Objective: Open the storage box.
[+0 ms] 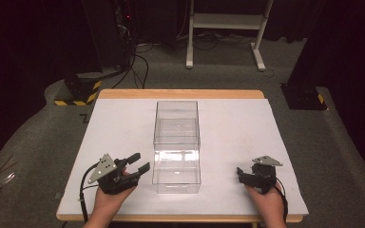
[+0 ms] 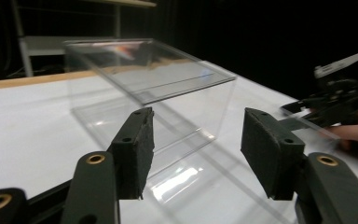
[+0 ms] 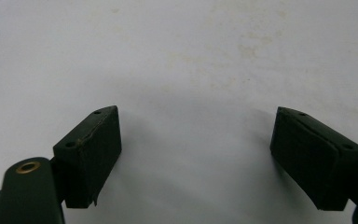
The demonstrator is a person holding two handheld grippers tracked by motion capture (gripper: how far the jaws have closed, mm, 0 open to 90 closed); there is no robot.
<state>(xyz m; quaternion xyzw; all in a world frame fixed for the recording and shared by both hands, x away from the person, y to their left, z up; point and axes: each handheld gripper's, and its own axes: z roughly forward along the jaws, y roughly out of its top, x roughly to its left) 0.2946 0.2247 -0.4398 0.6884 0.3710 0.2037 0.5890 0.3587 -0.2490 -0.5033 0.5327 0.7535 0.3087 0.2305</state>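
Left gripper [image 1: 135, 166] sits at the near-left of the white table [image 1: 114, 128], jaws spread, nothing between them, aimed right and forward at the clear rectangular acrylic box [image 1: 177, 145]. Right gripper [image 1: 247, 176] rests near-right, jaws also spread and empty, tipped down at bare tabletop. Box stands mid-table between both, apart from each, long axis running near-to-far, near end level with the grippers. Left looks nearer and already lined up on the box's near-left corner, so I'd expect it to lead.
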